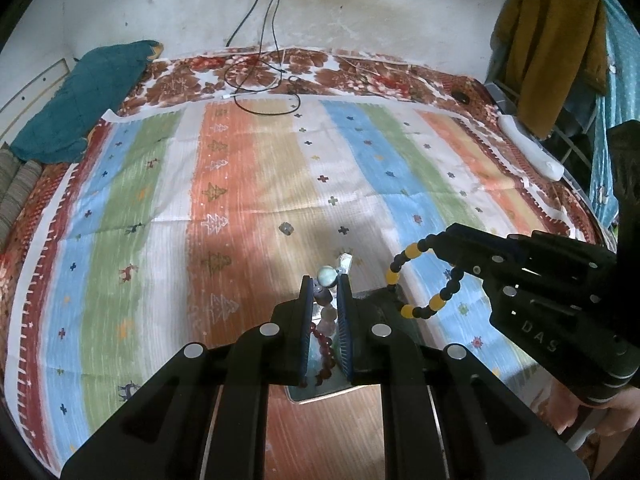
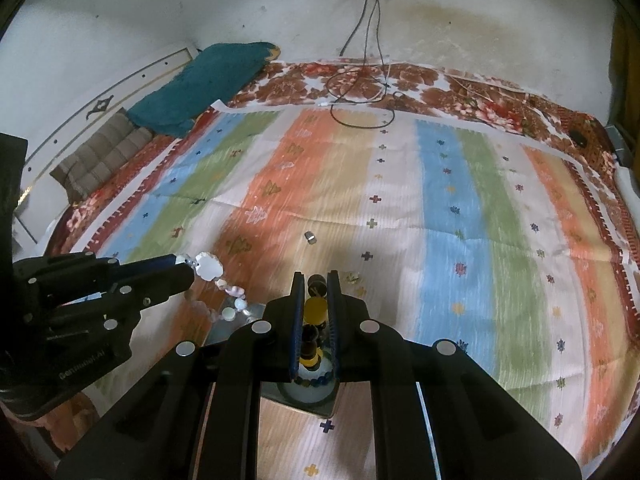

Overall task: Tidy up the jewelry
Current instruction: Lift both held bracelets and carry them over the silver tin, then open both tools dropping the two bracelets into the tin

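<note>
- Left gripper was clenched on a pale stone bracelet, held above the striped cloth
- Right gripper gripped a yellow-and-black beaded bracelet, just right of the left one
- A small ring lay farther off on the cloth

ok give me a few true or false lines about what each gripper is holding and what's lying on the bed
1. The right gripper holds a yellow and black bead bracelet. True.
2. The left gripper is open and holds nothing. False: it is shut on a string of pale and red beads.
3. Both bead pieces lie flat on the striped cloth. False: both hang from the grippers, above the cloth.
4. Black cables lie at the far edge of the bed by the wall. True.
5. A teal pillow sits at the far left corner. True.
</note>
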Action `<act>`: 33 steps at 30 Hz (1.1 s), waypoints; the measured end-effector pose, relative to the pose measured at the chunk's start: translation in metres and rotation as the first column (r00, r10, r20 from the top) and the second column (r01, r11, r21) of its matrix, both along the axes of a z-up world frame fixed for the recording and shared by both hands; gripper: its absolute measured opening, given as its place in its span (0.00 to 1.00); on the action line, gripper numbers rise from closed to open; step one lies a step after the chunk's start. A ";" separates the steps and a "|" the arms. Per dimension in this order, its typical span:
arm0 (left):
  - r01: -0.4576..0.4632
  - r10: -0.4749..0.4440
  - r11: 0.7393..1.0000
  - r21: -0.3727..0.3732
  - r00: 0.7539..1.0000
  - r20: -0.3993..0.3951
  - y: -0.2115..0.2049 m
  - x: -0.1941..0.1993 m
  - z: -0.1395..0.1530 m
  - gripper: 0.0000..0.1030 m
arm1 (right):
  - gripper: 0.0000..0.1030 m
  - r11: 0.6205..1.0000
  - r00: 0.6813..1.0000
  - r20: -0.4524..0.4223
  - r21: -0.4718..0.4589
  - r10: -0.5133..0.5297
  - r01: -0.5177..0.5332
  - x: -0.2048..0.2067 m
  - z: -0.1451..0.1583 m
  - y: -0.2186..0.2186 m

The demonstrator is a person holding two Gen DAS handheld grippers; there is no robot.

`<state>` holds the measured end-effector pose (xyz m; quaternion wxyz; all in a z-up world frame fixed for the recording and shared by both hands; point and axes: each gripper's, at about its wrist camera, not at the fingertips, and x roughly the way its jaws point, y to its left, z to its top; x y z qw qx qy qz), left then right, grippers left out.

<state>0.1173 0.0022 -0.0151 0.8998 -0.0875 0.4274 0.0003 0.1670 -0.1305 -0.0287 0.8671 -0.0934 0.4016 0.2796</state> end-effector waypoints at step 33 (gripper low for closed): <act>-0.102 0.100 0.995 -0.019 0.992 -0.072 0.024 0.015 -0.013 0.47 | 0.44 0.995 0.992 -0.103 -0.075 -0.072 0.065 0.027 -0.023 -0.004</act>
